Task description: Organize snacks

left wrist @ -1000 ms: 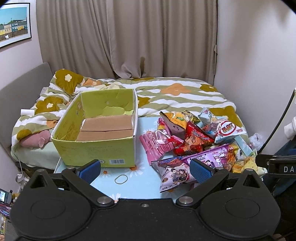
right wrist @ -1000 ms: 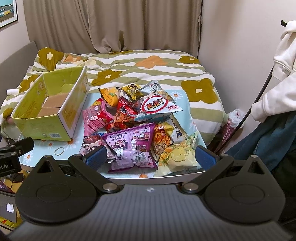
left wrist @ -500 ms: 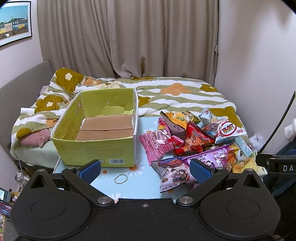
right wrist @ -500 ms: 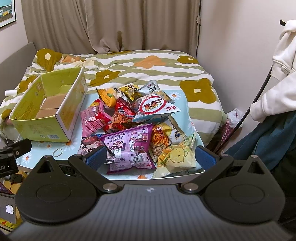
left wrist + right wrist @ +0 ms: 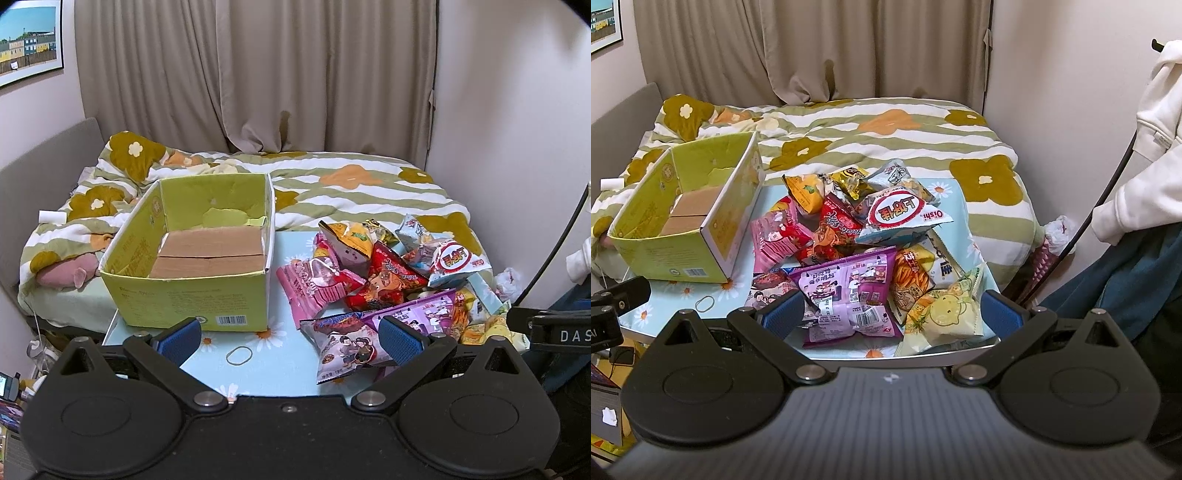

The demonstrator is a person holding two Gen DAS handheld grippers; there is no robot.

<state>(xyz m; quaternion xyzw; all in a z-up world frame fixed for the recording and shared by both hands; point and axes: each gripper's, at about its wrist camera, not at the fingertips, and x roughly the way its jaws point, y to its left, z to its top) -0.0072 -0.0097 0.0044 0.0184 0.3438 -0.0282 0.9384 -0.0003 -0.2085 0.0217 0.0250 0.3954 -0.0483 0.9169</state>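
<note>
right hand-held gripper (image 5: 892, 314) has edged nearer, jaws wide, purple snack bag (image 5: 849, 295) between them.

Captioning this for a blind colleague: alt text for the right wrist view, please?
Open right gripper hovers over a heap of snack packets on a small table; an open green box sits left, a flowered bed behind.

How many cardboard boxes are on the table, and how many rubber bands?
1 box and 1 band. The green cardboard box stands open on the table's left side. The rubber band lies just in front of it. The snack pile may hide more bands.
</note>
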